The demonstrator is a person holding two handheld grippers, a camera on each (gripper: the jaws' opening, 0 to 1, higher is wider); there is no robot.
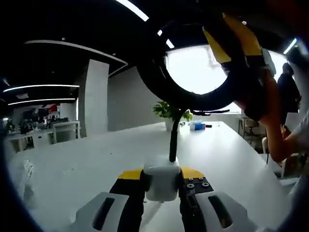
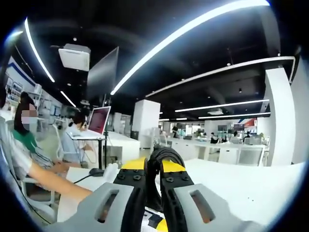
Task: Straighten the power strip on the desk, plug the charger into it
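Observation:
My left gripper (image 1: 161,178) is shut on a white charger block (image 1: 160,186), held just above the white desk (image 1: 96,164). A black cable (image 1: 173,140) rises from the block's top into a big coiled loop (image 1: 154,77) overhead. The right gripper (image 1: 234,41), with its yellow-tipped jaws, comes in at the upper right and clamps that loop. In the right gripper view, my right gripper (image 2: 153,170) is shut on several black cable strands (image 2: 161,157) that bunch between its jaws.
A potted plant (image 1: 169,111) and small items (image 1: 197,125) stand at the desk's far end. A person's arm (image 1: 273,121) reaches in at the right. People sit at the left by a laptop (image 2: 98,120); other desks (image 2: 212,147) lie behind.

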